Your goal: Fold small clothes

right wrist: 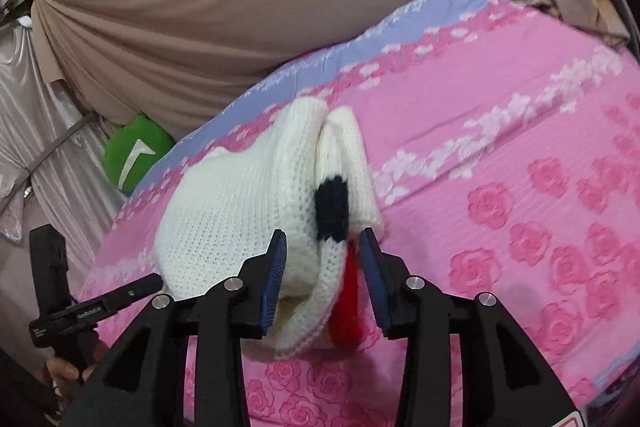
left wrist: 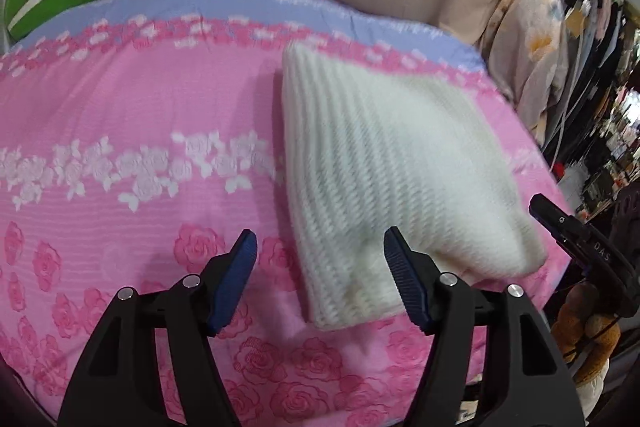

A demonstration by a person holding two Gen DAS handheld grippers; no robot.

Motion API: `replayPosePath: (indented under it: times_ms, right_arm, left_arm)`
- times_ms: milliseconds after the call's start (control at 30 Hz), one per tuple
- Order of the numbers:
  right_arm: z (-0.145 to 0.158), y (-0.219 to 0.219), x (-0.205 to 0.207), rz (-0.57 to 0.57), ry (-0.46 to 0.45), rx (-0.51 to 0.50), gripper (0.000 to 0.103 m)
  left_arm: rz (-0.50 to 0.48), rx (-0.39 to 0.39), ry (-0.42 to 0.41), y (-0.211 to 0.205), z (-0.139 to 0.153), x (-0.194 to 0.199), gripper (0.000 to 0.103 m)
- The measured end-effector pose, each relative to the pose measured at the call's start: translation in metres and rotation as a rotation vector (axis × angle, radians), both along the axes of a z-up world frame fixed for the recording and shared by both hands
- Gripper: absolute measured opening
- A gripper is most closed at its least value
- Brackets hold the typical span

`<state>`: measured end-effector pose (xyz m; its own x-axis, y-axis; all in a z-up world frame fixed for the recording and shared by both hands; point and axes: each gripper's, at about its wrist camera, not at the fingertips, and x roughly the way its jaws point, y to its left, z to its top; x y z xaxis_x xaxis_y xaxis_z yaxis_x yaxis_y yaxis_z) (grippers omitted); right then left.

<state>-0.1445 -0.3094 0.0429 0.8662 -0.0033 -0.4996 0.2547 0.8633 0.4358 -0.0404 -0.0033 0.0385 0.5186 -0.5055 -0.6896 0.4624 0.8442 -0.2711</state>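
Risk: the folded white ribbed knit garment (left wrist: 392,187) may be dragged or sprung apart if its near edge is snagged by a blue pad; knit is bulky, layers likely to slip.
Garment place: lies on the pink rose-print bed sheet (left wrist: 120,115), folded, black and red patch seen at the open end.
Left gripper (left wrist: 320,279): released, jaws wide, nothing held, right pad over garment corner.
Right gripper (right wrist: 322,279): jaws parted around the garment end, not clenched; contact cannot be told.

White ribbed knit garment (left wrist: 384,179); pink rose-patterned bedspread (left wrist: 120,99); blue fingers (left wrist: 236,279).
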Motion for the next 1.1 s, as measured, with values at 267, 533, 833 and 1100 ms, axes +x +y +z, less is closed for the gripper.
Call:
replayPosePath:
  times_ms: [267,533,833,1100]
  right_arm:
    - [-0.001,0.015,0.068,0.131,0.055,-0.052,0.056]
    - [0.038,-0.016,0.043,0.193,-0.173,0.048,0.014]
    - [0.004,-0.026,0.058,0.071,0.024,-0.007,0.023]
    - [-0.008,0.014,-0.008,0.133,0.042,-0.024,0.032]
  left_arm:
    - [0.018,0.009,-0.049,-0.032,0.013,0.020,0.064]
    - [0.014,0.026,-0.008,-0.031,-0.004,0.025,0.068]
    - [0.002,0.056,0.015,-0.038,-0.020,0.026,0.069]
    - [-0.033,0.086,-0.024,-0.028,-0.012,-0.005,0.067]
